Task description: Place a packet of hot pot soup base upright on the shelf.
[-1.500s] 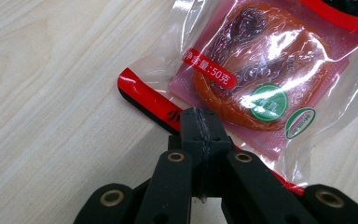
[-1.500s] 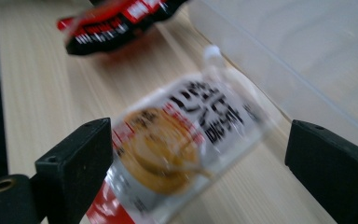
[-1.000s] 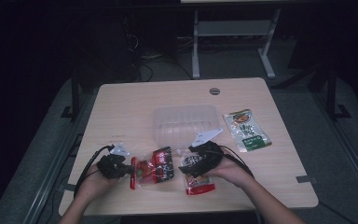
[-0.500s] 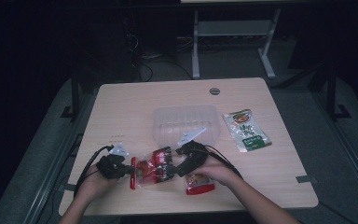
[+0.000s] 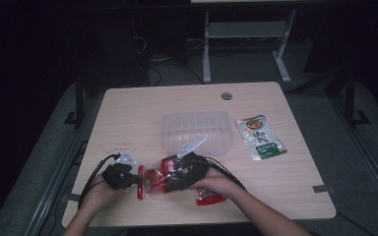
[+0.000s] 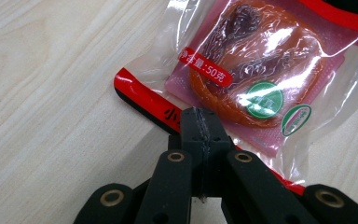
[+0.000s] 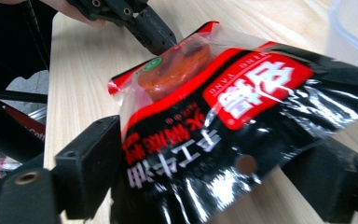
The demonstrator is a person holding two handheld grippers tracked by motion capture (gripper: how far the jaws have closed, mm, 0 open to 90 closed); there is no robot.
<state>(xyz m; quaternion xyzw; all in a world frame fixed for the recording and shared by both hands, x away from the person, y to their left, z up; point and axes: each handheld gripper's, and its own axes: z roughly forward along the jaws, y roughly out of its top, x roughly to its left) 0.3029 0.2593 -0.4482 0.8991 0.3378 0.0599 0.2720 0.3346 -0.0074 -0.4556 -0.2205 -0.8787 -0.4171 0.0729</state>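
Observation:
A red and black snack packet (image 5: 152, 181) with a clear window lies near the table's front edge. My left gripper (image 5: 139, 178) is shut on its left edge; in the left gripper view the jaws (image 6: 198, 119) pinch the red border of the packet (image 6: 256, 79). My right gripper (image 5: 171, 178) comes in from the right. In the right gripper view its jaws stand wide either side of the packet's black end (image 7: 223, 135) and have just been closing; the pads do not press on it. The left gripper (image 7: 161, 39) holds the far corner there.
A second red packet (image 5: 209, 197) lies under the right hand. A clear plastic tub (image 5: 195, 129) stands at mid-table, just behind the grippers. A green sauce packet (image 5: 261, 138) lies to its right. The wooden table (image 5: 138, 108) has bare room at the back left.
The right hand has moved left and a little down, bringing its gripper around the packet's right end. The left gripper has stayed put, still shut on the packet.

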